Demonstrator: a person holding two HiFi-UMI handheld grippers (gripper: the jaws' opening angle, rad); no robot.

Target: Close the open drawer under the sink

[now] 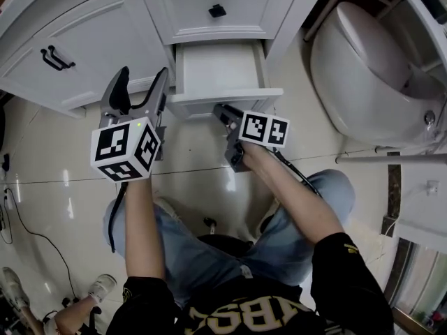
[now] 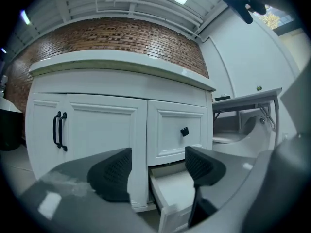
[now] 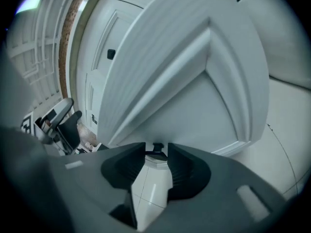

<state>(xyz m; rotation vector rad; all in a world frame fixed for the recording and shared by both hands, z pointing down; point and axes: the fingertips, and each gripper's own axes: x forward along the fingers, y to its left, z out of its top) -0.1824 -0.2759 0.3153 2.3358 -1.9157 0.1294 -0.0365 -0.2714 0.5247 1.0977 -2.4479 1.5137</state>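
Note:
The open white drawer (image 1: 220, 68) sticks out of the vanity below a shut drawer. Its front panel (image 3: 194, 81) fills the right gripper view. My right gripper (image 1: 221, 110) is at the middle of that front, its jaws drawn close together. Between their tips (image 3: 156, 152) sits the drawer's small black knob (image 3: 156, 147), and the pads look pressed on its sides. My left gripper (image 1: 143, 79) hovers just left of the drawer, open, with nothing between its fingers. In the left gripper view the drawer (image 2: 177, 191) shows low between the jaws (image 2: 158, 166).
Above is the shut drawer with a black knob (image 1: 217, 10). Left of it are cabinet doors with black handles (image 1: 56, 59). A white toilet (image 1: 370, 75) stands at the right. A cable (image 1: 21, 222) lies on the glossy tiled floor at the left. The person's knees are below the grippers.

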